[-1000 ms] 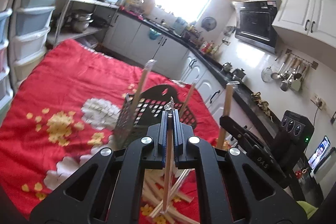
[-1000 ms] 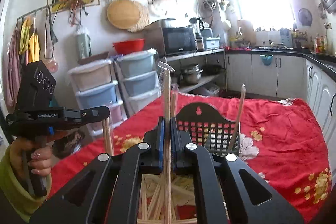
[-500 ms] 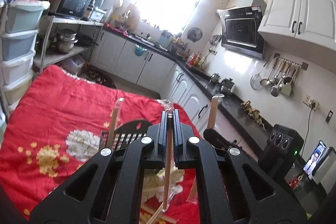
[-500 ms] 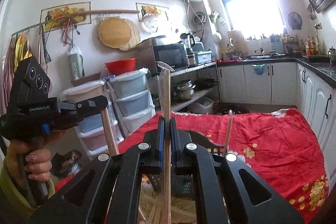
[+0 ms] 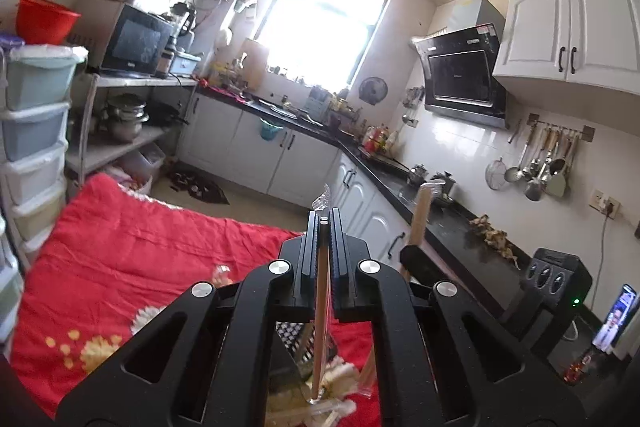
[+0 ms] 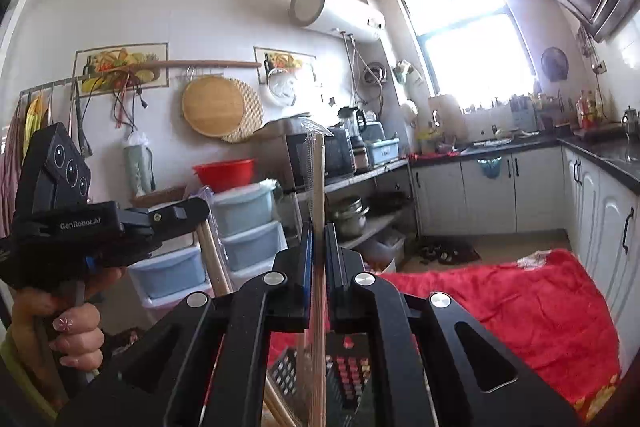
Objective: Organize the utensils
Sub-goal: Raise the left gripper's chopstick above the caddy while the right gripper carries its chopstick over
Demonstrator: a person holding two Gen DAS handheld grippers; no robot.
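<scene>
In the left wrist view, the left gripper [image 5: 324,227] is pinched shut on a thin wooden chopstick in a clear plastic sleeve [image 5: 321,323]. The stick hangs straight down, above the black plastic basket with holes [image 5: 289,337]. The basket sits on the red flowered cloth [image 5: 132,259], with more pale chopsticks [image 5: 332,379] lying just beside it. The stick could slip, because the sleeve looks smooth.

In the right wrist view, the right gripper [image 6: 319,239] is squeezed tight on another wrapped wooden chopstick [image 6: 318,187], which stands upright above the same basket [image 6: 344,371]. The two sticks are near each other above the basket. I think they could bump and miss the basket.
</scene>
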